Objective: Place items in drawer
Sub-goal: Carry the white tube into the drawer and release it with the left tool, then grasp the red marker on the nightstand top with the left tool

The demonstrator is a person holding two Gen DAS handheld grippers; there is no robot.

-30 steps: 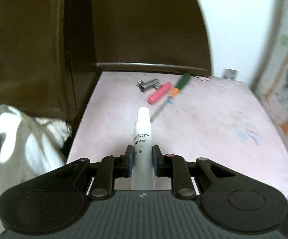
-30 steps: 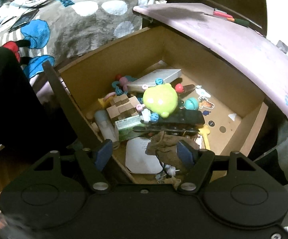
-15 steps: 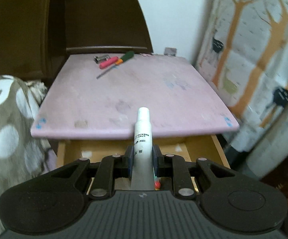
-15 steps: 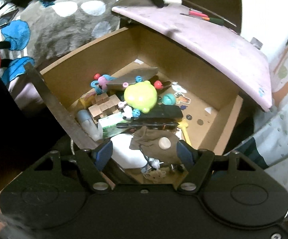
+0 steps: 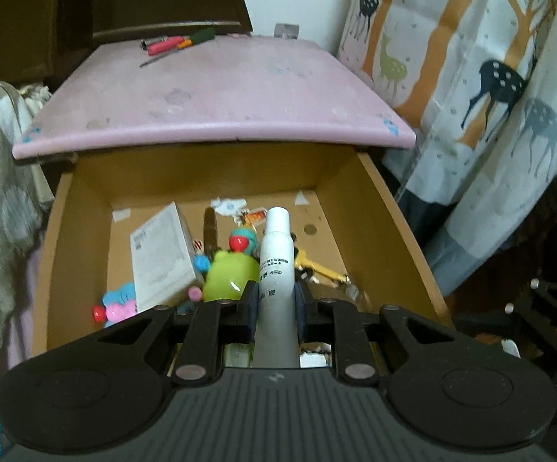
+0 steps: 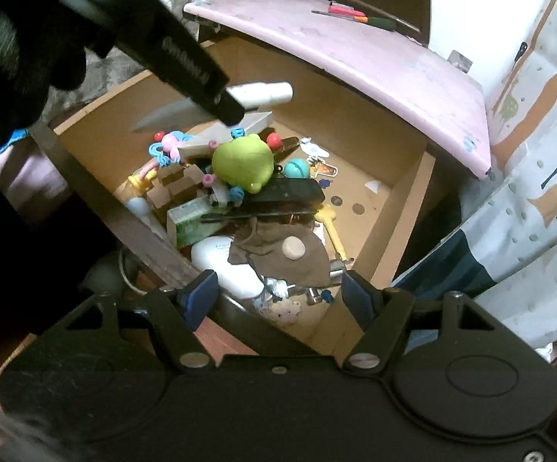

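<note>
Pink tabletop (image 5: 216, 88) over cluttered open drawer (image 5: 378, 208), left tongs (image 5: 276, 300) clenching white tube (image 5: 276, 254), right tongs (image 6: 278, 296) released.

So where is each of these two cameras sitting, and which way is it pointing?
Left wrist: sits on the left gripper, looks forward and down into the open drawer; its fingers clamp a white tube.
Right wrist: sits on the right gripper, fingers spread and holding nothing, looks down into the drawer from its front corner.
Shared: the drawer, the green toy, the pink tabletop, and the tube in the left gripper.
</note>
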